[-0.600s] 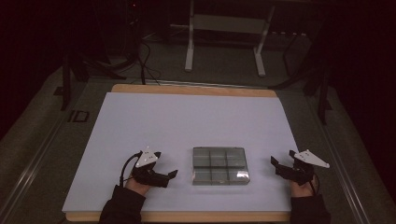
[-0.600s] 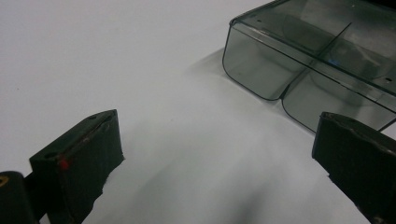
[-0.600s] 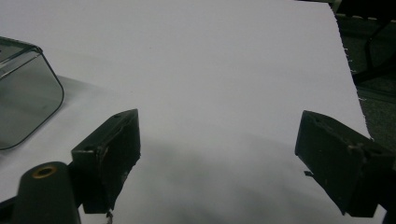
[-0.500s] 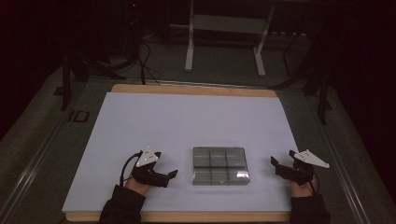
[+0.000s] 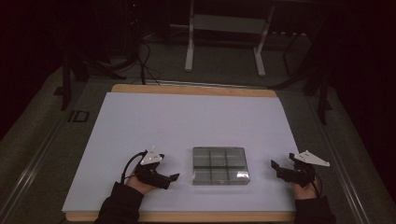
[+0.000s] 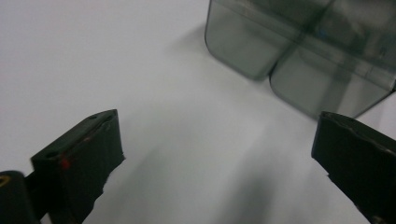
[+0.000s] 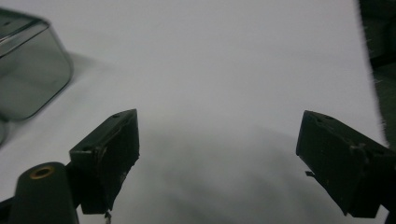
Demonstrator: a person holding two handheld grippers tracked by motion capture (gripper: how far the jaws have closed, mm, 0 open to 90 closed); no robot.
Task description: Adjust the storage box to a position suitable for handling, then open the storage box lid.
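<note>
High view: clear compartment tray [image 5: 219, 165] lies lower centre of frame on the white sheet [image 5: 187, 126], between both grippers, touching neither. Left gripper [image 5: 170, 178] at lower left, jaws apart, empty; in the left gripper view the tray [image 6: 299, 51] sits upper right, beyond the jaws. Right gripper [image 5: 276, 167] at lower right, jaws apart, empty; in the right gripper view a tray corner [image 7: 28, 65] sits at upper left.

only tray [image 5: 219, 164] interrupts open sheet [image 5: 187, 121].

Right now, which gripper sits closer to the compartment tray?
The left gripper: its open jaws nearly reach the clear compartment tray, while the right gripper sits farther from the tray's opposite side.
</note>
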